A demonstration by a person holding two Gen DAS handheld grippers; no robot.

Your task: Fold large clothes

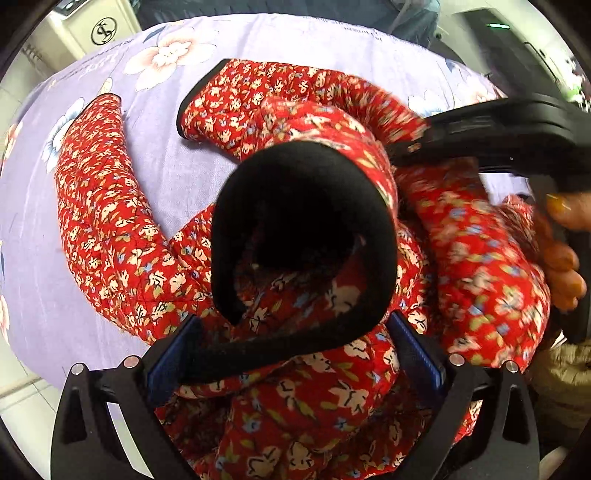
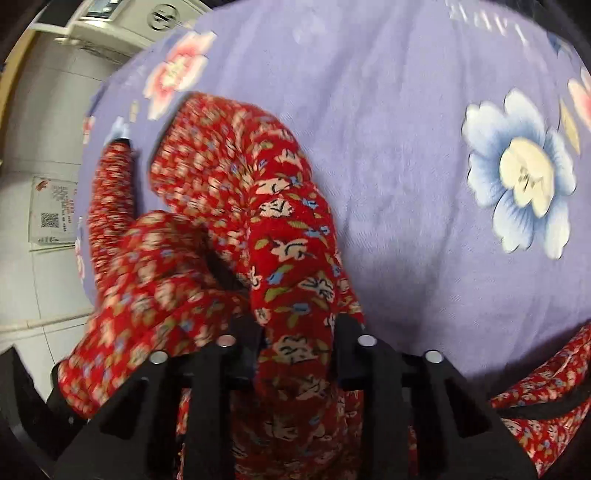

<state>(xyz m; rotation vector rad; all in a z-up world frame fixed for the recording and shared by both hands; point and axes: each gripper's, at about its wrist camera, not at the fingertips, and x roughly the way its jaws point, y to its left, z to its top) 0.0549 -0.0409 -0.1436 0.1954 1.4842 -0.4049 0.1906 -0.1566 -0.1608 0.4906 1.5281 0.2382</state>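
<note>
A red quilted floral jacket [image 1: 110, 229] with black trim lies bunched on a purple floral bedsheet [image 1: 177, 177]. My left gripper [image 1: 295, 354] is shut on the jacket near its black collar [image 1: 306, 192], with fabric bulging between the blue pads [image 1: 166, 365]. My right gripper [image 2: 297, 350] is shut on a fold of the same jacket [image 2: 280, 229] and lifts it off the sheet [image 2: 406, 184]. The right gripper also shows in the left wrist view [image 1: 406, 149], clamped on the jacket at the right. Both sleeves [image 1: 229, 107] trail on the sheet.
The bed's left edge drops to a tiled floor [image 2: 37, 288]. A white appliance [image 2: 122, 22] stands beyond the far corner. A paper with a QR code [image 2: 51, 218] lies on the floor. The person's hand [image 1: 561, 266] holds the right gripper's handle.
</note>
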